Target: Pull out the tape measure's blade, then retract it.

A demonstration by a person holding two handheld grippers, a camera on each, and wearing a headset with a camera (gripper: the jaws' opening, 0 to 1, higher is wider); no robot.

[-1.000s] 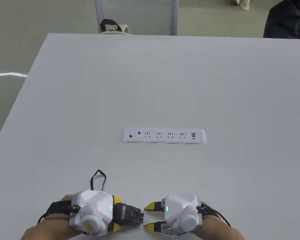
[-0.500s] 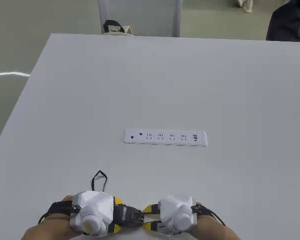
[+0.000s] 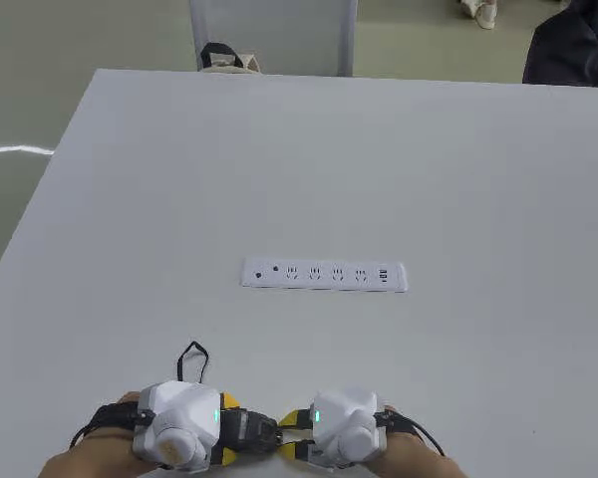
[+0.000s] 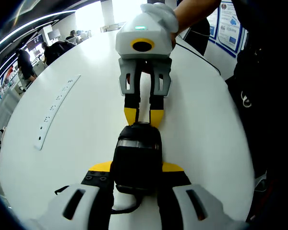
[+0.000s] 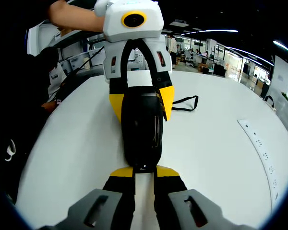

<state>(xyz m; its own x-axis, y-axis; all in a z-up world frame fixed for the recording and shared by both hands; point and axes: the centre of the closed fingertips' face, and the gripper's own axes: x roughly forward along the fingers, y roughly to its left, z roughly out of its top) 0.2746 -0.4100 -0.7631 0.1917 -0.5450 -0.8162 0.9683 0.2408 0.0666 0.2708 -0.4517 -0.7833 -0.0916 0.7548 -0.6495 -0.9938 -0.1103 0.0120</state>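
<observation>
**A:** What has each gripper got?

**B:** The left gripper (image 4: 137, 167) is clamped across the black, rounded plastic tape measure case (image 5: 141, 127), with a yellow jaw tip on each flank. The right gripper (image 5: 144, 171) meets it nose to nose. Its jaws are drawn to a narrow gap at the case's mouth, but the blade's hook is too small to tell whether it is caught.

**A:** And around them?

**B:** The case sits at the near edge of the white table (image 3: 299, 179), with its black wrist loop (image 3: 192, 357) lying beside it. The white power strip (image 3: 324, 275) is well apart.

**A:** How should the pull go?

**B:** I'd close squarely on the hook first and check the pinch. Then I'd hold the left hand steady and draw the right straight back along the blade's line, low and level, so nothing twists or kinks. On the return, guide the blade in rather than letting it snap.
</observation>
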